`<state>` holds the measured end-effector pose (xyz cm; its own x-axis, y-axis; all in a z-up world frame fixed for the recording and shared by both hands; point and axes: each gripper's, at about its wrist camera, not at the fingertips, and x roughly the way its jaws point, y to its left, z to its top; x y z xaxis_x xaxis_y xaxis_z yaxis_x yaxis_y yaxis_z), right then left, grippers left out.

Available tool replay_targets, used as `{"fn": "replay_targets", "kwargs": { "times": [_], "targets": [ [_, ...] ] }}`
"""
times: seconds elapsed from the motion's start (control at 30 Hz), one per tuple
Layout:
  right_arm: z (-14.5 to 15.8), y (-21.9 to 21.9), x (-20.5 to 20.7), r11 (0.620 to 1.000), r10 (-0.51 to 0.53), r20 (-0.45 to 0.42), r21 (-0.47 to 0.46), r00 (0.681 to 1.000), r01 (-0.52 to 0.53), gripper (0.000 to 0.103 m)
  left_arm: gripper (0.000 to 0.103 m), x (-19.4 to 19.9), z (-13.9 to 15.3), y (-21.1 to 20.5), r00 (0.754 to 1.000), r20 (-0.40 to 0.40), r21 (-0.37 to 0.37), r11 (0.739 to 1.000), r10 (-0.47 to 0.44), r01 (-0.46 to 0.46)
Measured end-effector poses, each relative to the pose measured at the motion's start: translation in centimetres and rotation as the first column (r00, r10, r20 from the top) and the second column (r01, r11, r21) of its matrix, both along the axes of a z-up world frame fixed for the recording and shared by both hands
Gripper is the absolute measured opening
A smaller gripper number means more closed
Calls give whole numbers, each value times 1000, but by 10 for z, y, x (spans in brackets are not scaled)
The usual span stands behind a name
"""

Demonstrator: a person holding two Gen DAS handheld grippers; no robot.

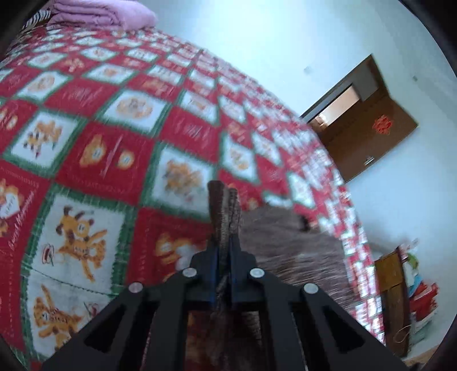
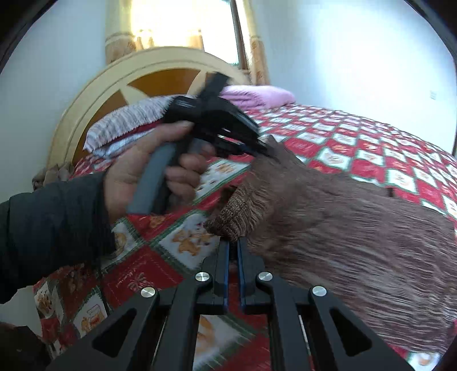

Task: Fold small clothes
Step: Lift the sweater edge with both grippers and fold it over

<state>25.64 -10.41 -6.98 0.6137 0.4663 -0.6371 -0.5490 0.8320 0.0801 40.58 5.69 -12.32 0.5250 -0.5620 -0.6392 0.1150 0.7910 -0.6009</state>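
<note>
A brown knitted garment (image 2: 342, 234) lies on the bed's red, white and green checked blanket (image 2: 371, 148). My left gripper (image 1: 225, 239) is shut on a ribbed edge of the garment (image 1: 224, 211), which sticks up between its fingers. The rest of the garment (image 1: 285, 245) spreads to the right. In the right wrist view the left gripper (image 2: 262, 149) shows in a hand, pinching the garment's far corner. My right gripper (image 2: 234, 245) is shut on the ribbed hem (image 2: 237, 217) at the garment's near corner.
Folded pink bedding (image 1: 100, 14) lies at the head of the bed, next to striped pillows (image 2: 125, 125) against a yellow headboard (image 2: 85, 97). A brown door (image 1: 368, 120) stands open beyond the bed. A wooden stand with clutter (image 1: 400, 288) is by the bed's edge.
</note>
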Motion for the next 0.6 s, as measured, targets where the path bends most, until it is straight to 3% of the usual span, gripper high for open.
{"fn": "replay_targets", "kwargs": {
  "times": [0.2,0.33,0.47,0.6],
  "targets": [
    [25,-76,3,983,-115,-47,139,992,120,0,7,4,51,-57,996,67,-23,998,-64,66],
    [29,-113,3,964,-176,-78,190,981,188,0,7,9,64,-115,988,82,-14,991,-133,134],
    [19,-115,0,971,-196,-83,126,977,205,0,7,11,70,-156,982,68,38,984,-178,176],
    [0,-79,-5,986,-166,-31,-36,986,165,3,7,12,72,-169,977,23,119,971,-214,210]
  ]
}}
